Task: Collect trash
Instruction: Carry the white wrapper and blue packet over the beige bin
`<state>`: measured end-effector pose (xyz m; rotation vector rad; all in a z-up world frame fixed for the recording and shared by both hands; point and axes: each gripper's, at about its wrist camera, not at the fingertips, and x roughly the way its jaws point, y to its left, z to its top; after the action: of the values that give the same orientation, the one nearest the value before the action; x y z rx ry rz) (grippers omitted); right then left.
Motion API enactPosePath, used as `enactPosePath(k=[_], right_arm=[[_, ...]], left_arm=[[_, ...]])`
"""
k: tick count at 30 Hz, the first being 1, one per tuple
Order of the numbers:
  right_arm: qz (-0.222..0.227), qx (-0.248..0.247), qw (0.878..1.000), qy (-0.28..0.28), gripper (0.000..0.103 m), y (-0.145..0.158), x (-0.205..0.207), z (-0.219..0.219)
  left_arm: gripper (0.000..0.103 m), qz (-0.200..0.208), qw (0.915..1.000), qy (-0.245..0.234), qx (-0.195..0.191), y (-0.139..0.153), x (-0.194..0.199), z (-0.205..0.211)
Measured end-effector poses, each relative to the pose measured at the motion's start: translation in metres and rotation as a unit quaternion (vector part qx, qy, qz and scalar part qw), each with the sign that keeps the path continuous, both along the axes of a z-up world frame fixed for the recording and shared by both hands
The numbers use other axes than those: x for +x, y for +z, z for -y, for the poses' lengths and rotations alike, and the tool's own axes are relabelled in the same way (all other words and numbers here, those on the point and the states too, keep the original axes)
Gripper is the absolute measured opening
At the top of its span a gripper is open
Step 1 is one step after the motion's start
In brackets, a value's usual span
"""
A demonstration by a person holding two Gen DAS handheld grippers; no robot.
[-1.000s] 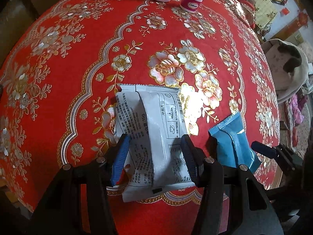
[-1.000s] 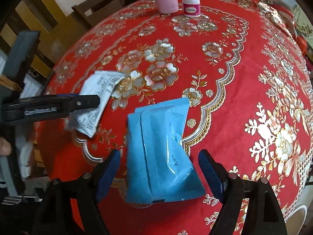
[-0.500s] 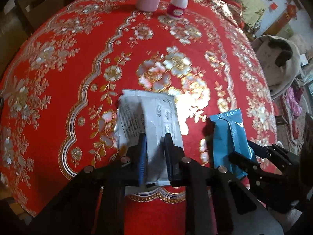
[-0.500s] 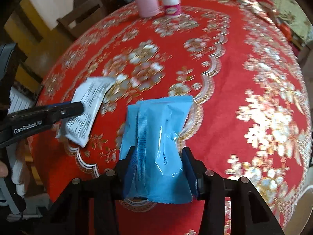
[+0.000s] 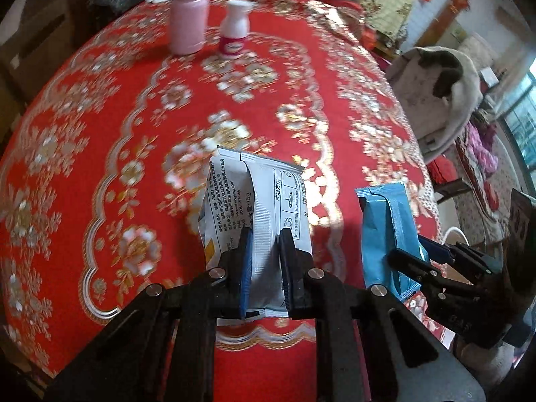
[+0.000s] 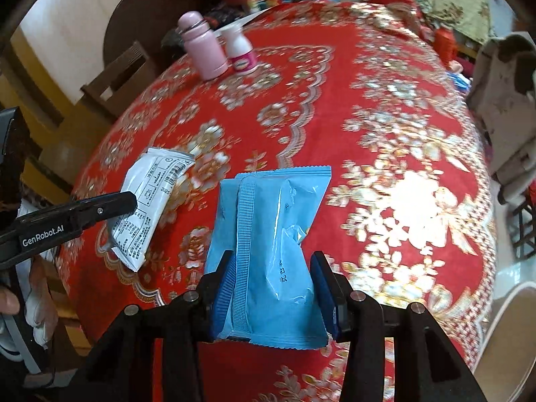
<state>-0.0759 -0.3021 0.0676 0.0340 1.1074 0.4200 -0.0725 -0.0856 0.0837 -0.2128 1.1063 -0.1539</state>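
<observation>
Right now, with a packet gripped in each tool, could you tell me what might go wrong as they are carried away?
1. The left tool pinches only a narrow fold at the white packet's lower end, so the glossy film may slip out.
2. The blue packet bulges between the right tool's pads; squeezing could burst it.
3. The two tools hang close together and could collide.
</observation>
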Motion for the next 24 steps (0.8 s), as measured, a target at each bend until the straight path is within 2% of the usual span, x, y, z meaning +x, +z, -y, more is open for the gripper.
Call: enactPosePath(k=[14, 24], right_arm=[[0.012, 0.002, 0.996, -0.086, 0.044, 0.014, -0.015, 0.071], [0.012, 0.001, 0.989, -0.148, 0.044, 0.017, -0.034, 0.124]], left_arm=[[0.013, 0.023, 0.9971, -0.072, 0.011, 0.016, 0.011, 0.071], [0.013, 0.030, 0.9909, -0.130, 0.014, 0.019, 0.014, 0.128]])
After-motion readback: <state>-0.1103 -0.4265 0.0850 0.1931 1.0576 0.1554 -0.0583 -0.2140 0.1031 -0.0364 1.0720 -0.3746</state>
